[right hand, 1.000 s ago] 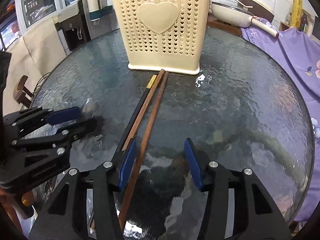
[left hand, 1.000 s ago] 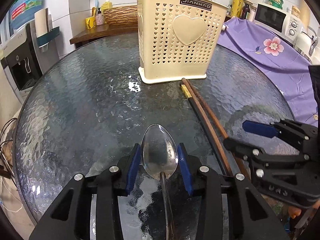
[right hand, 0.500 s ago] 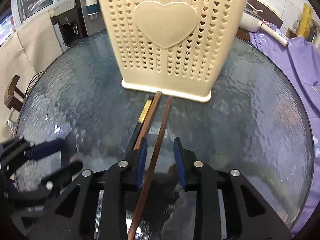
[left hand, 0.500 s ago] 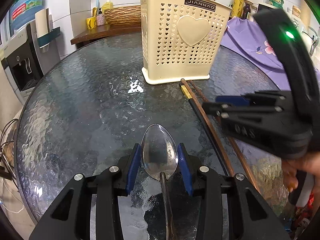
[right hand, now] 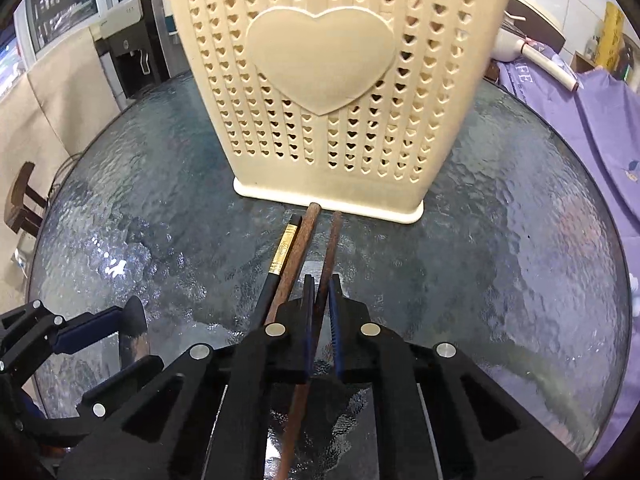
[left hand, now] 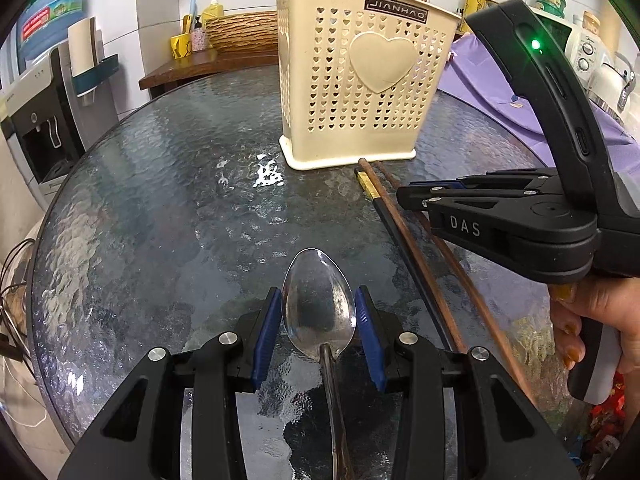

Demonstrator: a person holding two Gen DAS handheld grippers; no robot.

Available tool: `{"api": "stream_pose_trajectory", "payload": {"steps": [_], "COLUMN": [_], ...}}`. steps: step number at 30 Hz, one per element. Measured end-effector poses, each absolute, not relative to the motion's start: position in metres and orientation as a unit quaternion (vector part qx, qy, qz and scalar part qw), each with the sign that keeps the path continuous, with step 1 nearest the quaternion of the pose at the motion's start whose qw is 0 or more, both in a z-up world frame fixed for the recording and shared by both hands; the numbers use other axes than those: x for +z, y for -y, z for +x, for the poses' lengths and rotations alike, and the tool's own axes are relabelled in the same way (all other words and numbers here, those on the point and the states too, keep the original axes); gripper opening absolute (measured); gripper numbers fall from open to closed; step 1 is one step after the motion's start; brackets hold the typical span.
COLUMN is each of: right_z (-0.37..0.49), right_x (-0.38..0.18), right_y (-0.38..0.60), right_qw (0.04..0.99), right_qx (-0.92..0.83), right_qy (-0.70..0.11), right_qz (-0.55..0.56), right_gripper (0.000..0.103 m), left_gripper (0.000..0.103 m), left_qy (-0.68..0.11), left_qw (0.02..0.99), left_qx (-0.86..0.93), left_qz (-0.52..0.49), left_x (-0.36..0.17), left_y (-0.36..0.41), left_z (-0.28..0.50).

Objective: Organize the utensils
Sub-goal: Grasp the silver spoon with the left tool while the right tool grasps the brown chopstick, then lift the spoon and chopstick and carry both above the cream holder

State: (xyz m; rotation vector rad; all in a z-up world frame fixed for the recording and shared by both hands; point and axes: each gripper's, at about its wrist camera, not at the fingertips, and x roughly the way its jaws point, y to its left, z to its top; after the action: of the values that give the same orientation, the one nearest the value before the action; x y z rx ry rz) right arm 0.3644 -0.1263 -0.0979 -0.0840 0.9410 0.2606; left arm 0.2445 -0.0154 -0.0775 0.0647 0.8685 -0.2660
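Observation:
A metal spoon [left hand: 319,316] lies on the glass table [left hand: 160,220], and my left gripper [left hand: 317,292] is shut on the sides of its bowl. A little to the right, my right gripper [right hand: 321,280] is closing its jaws tight, pads pressed on a brown chopstick [right hand: 335,232]. A second brown chopstick [right hand: 308,232] and a black chopstick with a gold band [right hand: 282,256] lie just left of it. All three point at the foot of the cream heart-pattern utensil holder [right hand: 320,60], which stands upright with several utensils in it.
A purple flowered cloth [right hand: 600,140] covers furniture to the right of the table. A water dispenser [left hand: 44,120] and a wooden shelf with a woven basket [left hand: 240,32] stand behind. A person's hand [left hand: 592,320] grips the right gripper's handle.
The right gripper moved forward along the chopsticks toward the holder and closed from open onto one brown chopstick. The left gripper and the spoon stayed put.

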Motion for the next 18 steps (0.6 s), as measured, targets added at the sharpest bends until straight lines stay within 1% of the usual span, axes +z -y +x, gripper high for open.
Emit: {"api": "stream_pose_trajectory", "payload": {"steps": [9,18], "right_z": [0.338,0.301], "right_x": [-0.082,-0.037], "right_y": [0.158,0.198], "right_qw": [0.899,0.922], "right_qx": [0.139,0.149], "right_qy": [-0.415,-0.352], "right_qz": [0.007,0.061], "right_gripper": [0.006,0.006], "left_gripper": [0.037,0.037], "left_qy": [-0.395,-0.359], "left_qw": [0.909,0.921], "left_qx": [-0.134,-0.151], "left_qz": [0.028,0.024], "left_x": [-0.06,-0.033], "left_y": [0.016,0.022], "left_z": [0.237,0.221]}}
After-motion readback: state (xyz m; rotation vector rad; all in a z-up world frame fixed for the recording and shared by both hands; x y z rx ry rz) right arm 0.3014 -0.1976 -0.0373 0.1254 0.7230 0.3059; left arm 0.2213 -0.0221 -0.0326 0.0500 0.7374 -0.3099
